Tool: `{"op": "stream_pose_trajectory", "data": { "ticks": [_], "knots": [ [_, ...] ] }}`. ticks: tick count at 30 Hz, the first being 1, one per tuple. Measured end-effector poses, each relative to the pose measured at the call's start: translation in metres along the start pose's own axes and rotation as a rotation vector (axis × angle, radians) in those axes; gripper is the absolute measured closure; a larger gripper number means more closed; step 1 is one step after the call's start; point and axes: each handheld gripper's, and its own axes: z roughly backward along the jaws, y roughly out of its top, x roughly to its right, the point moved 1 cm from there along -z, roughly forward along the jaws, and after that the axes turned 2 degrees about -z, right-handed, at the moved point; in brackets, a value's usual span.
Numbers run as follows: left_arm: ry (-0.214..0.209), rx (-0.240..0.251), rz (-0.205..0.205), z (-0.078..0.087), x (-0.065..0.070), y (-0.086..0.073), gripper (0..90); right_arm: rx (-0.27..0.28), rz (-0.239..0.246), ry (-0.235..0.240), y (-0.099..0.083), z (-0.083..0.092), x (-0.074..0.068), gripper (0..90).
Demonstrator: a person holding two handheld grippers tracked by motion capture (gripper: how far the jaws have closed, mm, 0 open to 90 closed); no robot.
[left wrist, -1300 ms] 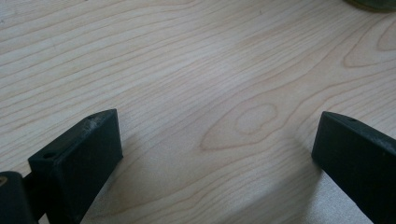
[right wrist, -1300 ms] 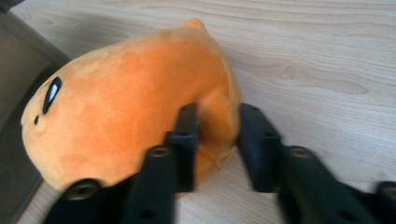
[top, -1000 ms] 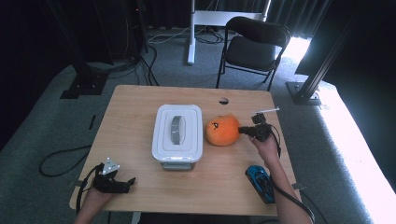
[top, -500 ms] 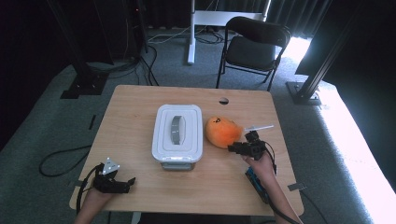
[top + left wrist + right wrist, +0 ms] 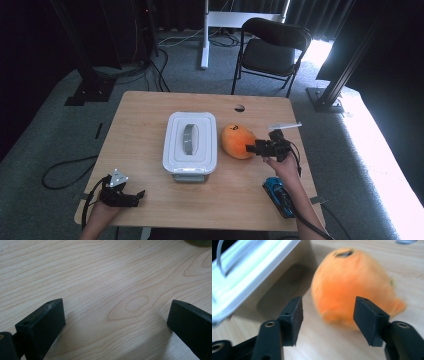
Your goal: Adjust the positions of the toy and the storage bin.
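Note:
An orange plush toy (image 5: 238,140) lies on the wooden table (image 5: 145,120) just right of a white lidded box (image 5: 190,144). My right gripper (image 5: 248,148) hovers at the toy's right side, jaws pointing left at it. Its jaws have just been opening and stand apart in the right gripper view (image 5: 327,315), with the orange plush toy (image 5: 352,287) ahead of them, nothing between the pads. My left gripper (image 5: 140,194) rests at the table's front left corner, open over bare wood (image 5: 115,315).
A blue toy car (image 5: 279,195) lies by the right forearm near the front right edge. The white box (image 5: 249,272) has a grey handle on its lid. A round hole (image 5: 239,108) sits in the table's far side. A folding chair (image 5: 270,50) stands beyond.
My right gripper has drawn back toward the front, from the far right of the toy to its near right side, and its jaws have opened. The left gripper has not moved.

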Motion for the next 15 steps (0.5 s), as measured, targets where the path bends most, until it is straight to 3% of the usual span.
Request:
{"op": "stream_pose_trajectory", "data": {
  "ticks": [2,7,10,15],
  "knots": [
    [0.0,0.0,0.0,0.0,0.0,0.0,2.0,0.015,-0.024,0.015,0.009,-0.005,0.007,38.1],
    [0.0,0.0,0.0,0.0,0.0,0.0,2.0,-0.033,0.021,-0.039,0.025,-0.028,0.015,30.6],
    [0.0,0.0,0.0,0.0,0.0,0.0,2.0,-0.047,0.0,-0.044,0.028,-0.038,0.017,28.0],
    [0.0,0.0,0.0,0.0,0.0,0.0,2.0,-0.1,0.029,-0.105,0.025,-0.057,0.019,26.0]
  ]
}}
